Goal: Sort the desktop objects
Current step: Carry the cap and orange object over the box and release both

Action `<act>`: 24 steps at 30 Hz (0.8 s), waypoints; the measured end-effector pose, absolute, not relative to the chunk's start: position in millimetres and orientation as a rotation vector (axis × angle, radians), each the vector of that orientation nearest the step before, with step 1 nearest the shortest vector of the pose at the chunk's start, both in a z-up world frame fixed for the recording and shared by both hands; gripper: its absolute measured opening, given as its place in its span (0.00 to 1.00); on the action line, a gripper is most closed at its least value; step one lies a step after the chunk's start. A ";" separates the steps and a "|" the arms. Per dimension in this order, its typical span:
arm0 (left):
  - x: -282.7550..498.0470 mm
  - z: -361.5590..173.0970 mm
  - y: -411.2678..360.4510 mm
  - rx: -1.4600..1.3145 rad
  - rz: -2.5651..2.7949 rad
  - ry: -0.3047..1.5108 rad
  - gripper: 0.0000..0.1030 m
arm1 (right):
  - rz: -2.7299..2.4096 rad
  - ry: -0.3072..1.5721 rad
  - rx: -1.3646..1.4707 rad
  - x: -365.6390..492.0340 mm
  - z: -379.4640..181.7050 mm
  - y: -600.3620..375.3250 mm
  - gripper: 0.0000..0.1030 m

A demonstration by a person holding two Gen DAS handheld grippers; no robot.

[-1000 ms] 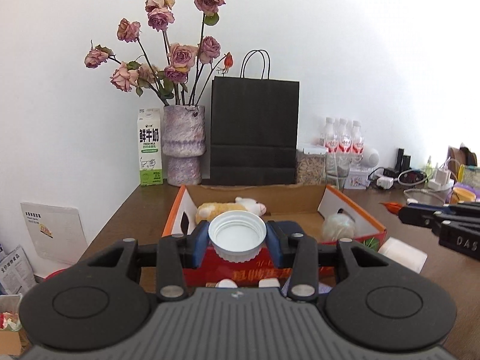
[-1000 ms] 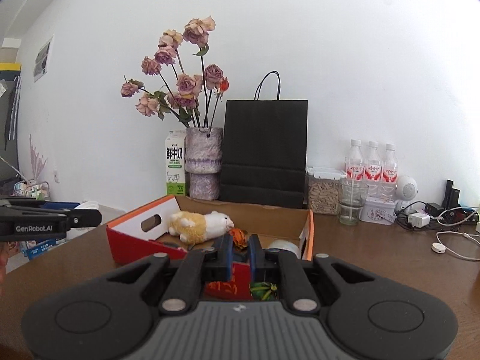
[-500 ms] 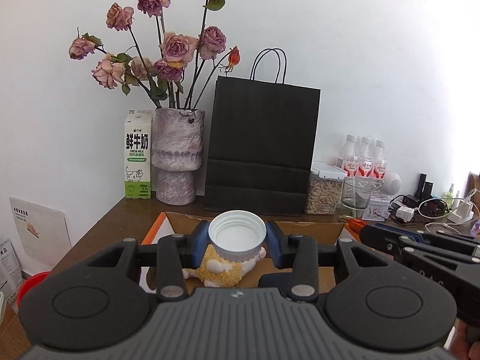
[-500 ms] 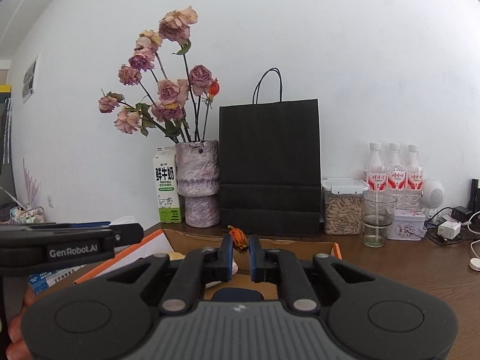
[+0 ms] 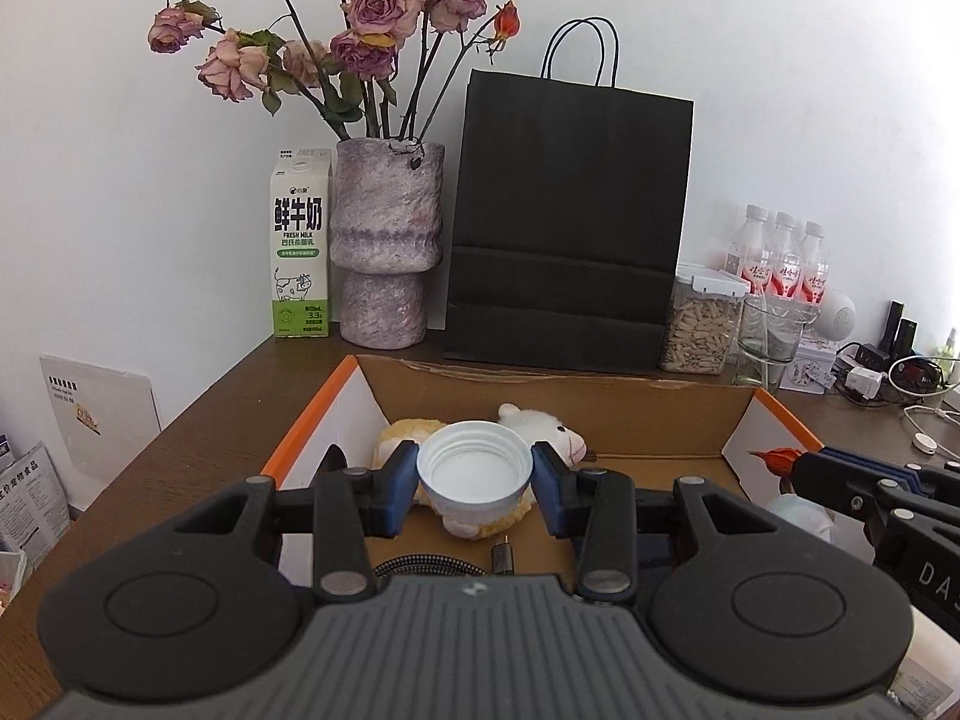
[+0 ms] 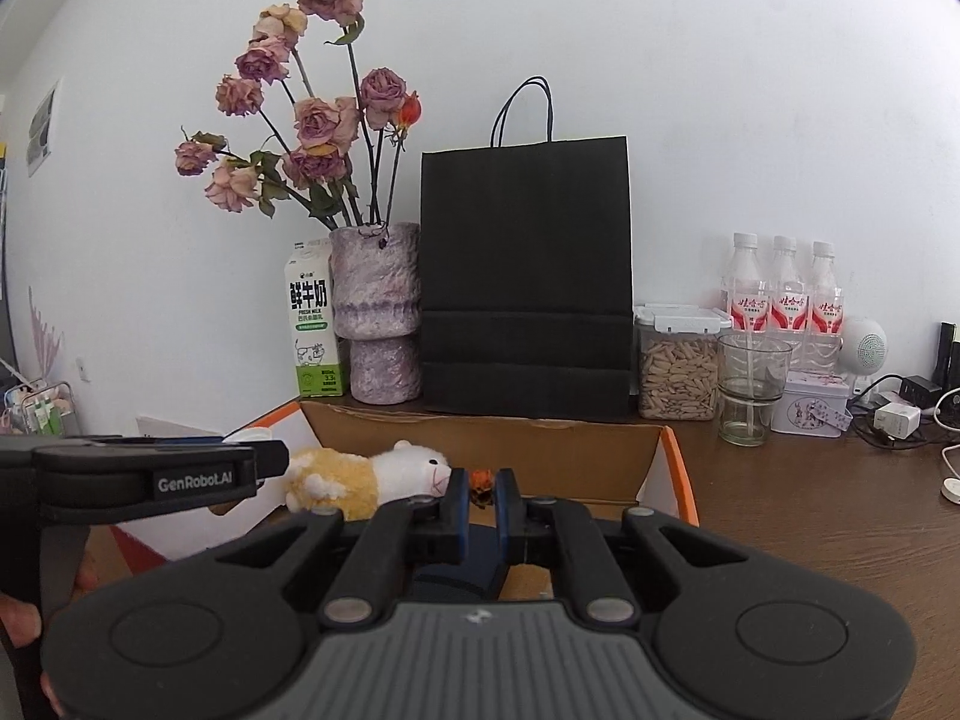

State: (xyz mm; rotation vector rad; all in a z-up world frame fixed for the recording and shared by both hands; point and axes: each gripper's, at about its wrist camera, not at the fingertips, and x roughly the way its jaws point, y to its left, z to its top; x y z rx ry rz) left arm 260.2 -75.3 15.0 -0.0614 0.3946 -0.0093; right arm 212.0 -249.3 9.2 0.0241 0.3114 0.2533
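Both your grippers have dropped lower over the cardboard box (image 5: 552, 387) since half a second ago: your left gripper (image 5: 474, 474) is clamped on the white bottle cap (image 5: 474, 471), open side facing the camera, above the plush sheep (image 6: 366, 474), and your right gripper (image 6: 480, 495) is nearly closed, pinching a small orange dried flower (image 6: 480, 480). Box's orange-edged side walls flank you, with bare floor showing only right of the sheep. Black paper bag (image 5: 567, 222), vase (image 5: 387, 246) and milk carton (image 5: 300, 246) stand just behind the back wall.
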 end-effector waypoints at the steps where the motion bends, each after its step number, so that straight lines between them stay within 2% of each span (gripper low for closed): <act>1: 260.1 14.7 -75.3 -0.061 -0.007 0.396 0.40 | 0.253 0.312 0.024 211.7 8.7 -249.2 0.07; 5: 258.8 13.9 -75.6 -0.056 -0.010 0.401 0.41 | 0.251 0.315 0.024 211.2 7.8 -248.8 0.09; 6: 258.3 13.4 -76.2 -0.050 -0.009 0.403 0.53 | 0.249 0.319 0.027 211.2 7.0 -248.9 0.15; 7: 257.5 12.7 -76.9 -0.044 -0.002 0.405 0.65 | 0.245 0.327 0.028 211.6 5.4 -249.0 0.36; 8: 255.8 12.5 -77.6 -0.038 0.005 0.401 0.92 | 0.242 0.341 0.027 212.0 3.8 -248.8 0.53; 9: 252.6 12.7 -78.1 -0.034 0.008 0.383 1.00 | 0.236 0.348 0.025 211.7 2.6 -248.4 0.91; 10: 248.1 13.8 -78.5 -0.033 0.012 0.357 1.00 | 0.226 0.347 0.021 210.5 1.9 -247.8 0.99; 24: 240.2 12.3 -81.0 -0.025 0.031 0.339 1.00 | 0.202 0.343 0.014 202.0 1.0 -248.3 1.00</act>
